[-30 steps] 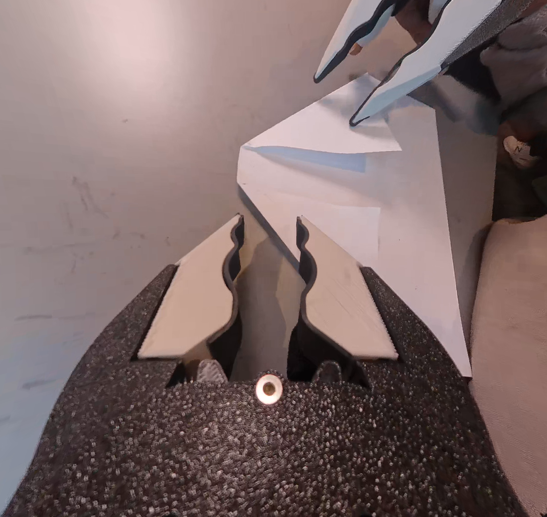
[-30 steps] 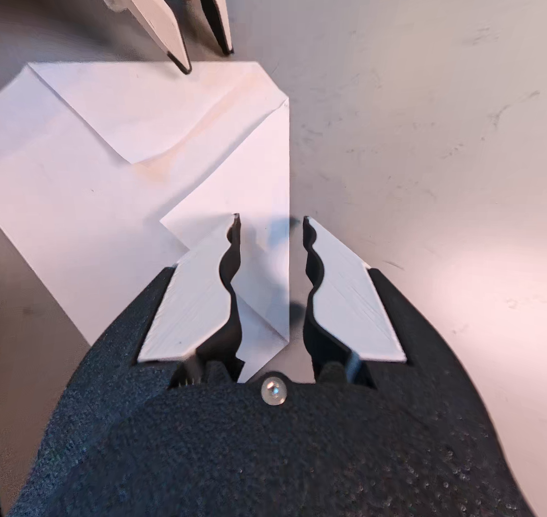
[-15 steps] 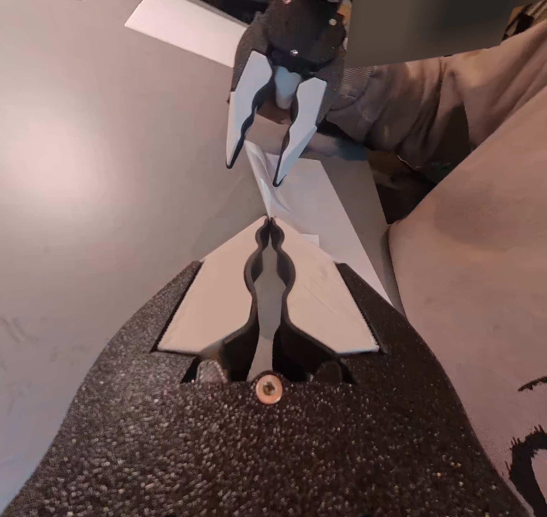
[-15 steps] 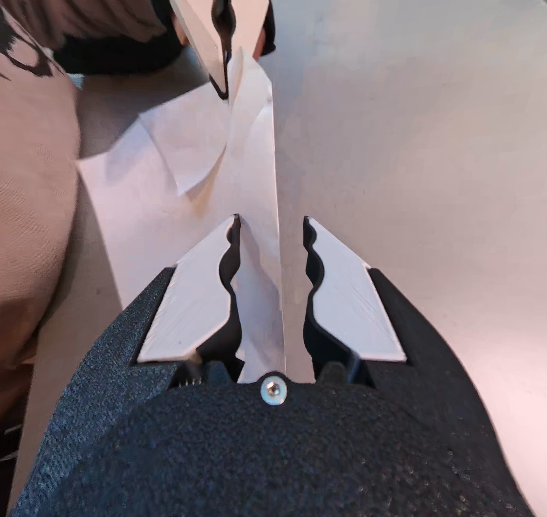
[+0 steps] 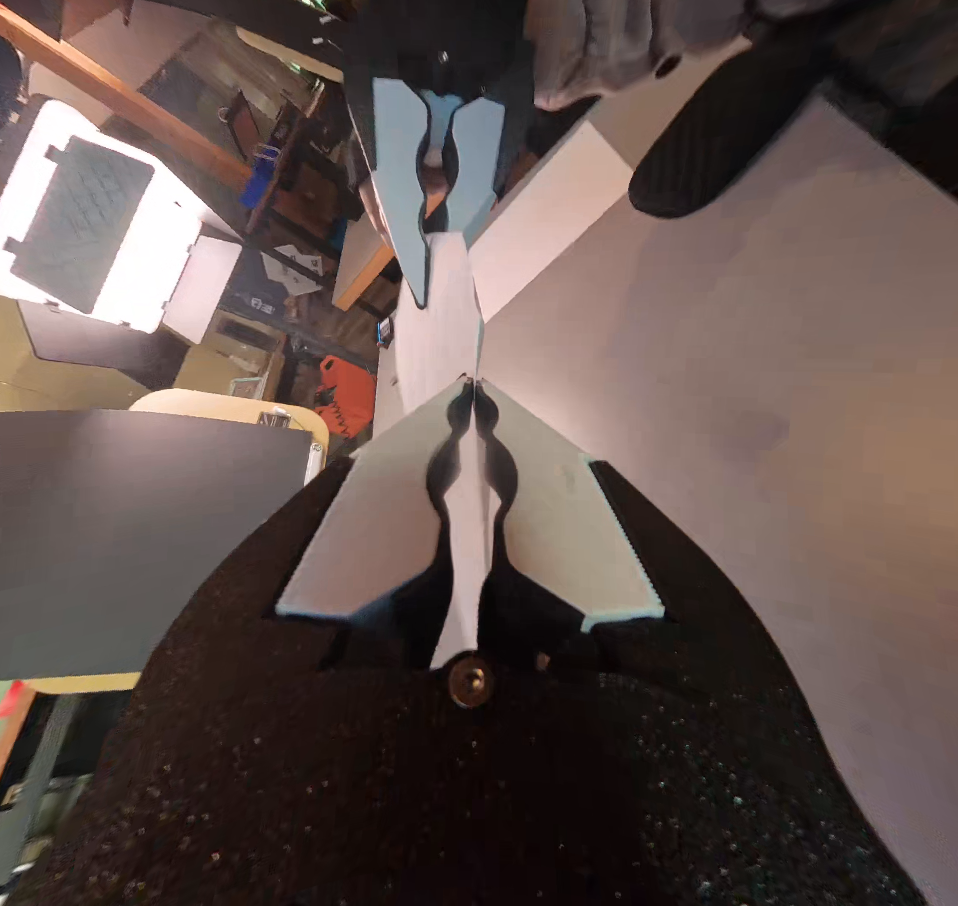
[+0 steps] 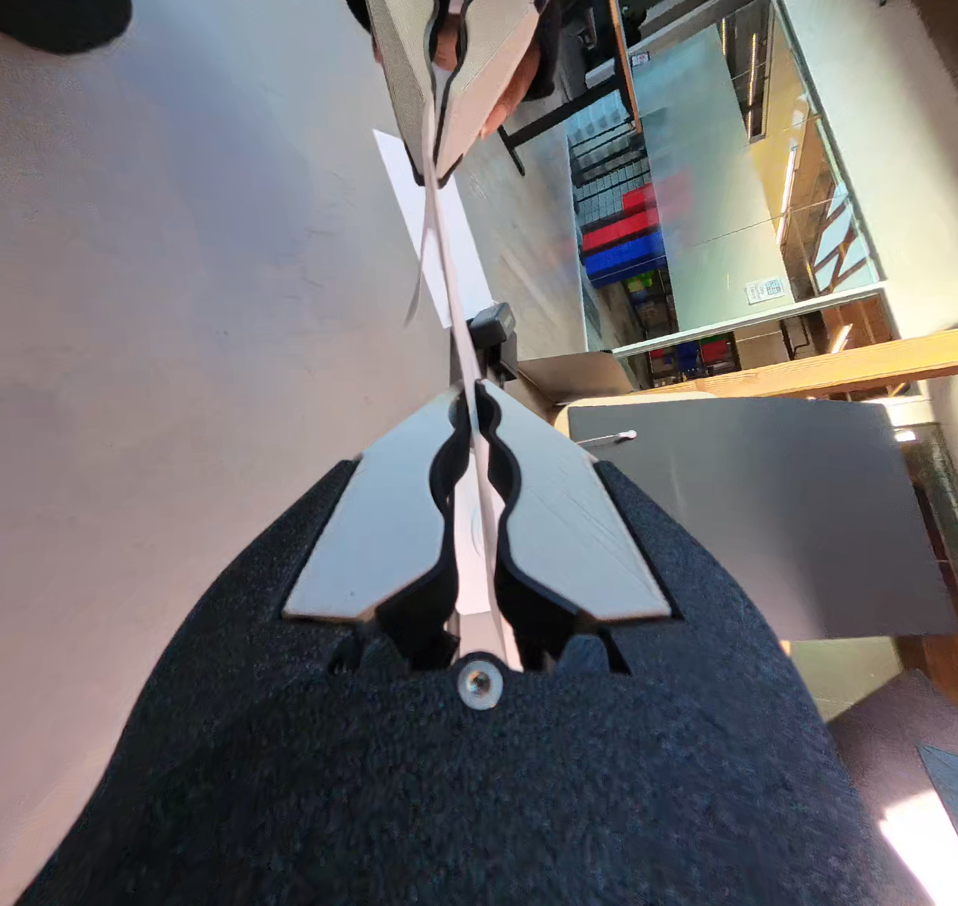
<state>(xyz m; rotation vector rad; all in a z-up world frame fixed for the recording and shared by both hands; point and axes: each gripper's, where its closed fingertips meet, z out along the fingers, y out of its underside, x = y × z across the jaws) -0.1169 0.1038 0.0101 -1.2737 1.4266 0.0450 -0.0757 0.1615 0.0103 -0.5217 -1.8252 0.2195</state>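
The left hand-held gripper [image 5: 473,386] has its two pale fingers pressed together on one end of a white folded sheet of paper [image 5: 440,300]. The right hand-held gripper [image 6: 473,388] is clamped in the same way on the other end of the same sheet, so the paper hangs stretched between the two, lifted above the pale grey worktop [image 5: 700,362].

The paper is thin and plain white. In the left wrist view it shows as a narrow band running from the near fingertips up to the far gripper, with a straight sharp edge on its right side. In the right wrist view it is seen almost edge-on, as a thin line, and one loose flap curls away to the left near its middle. Part of the paper also passes back between each gripper's fingers toward the screw.

A second flat white sheet [image 6: 414,196] lies on the worktop under the lifted paper. A grey sleeve [image 5: 622,15] is at the top of the left wrist view.
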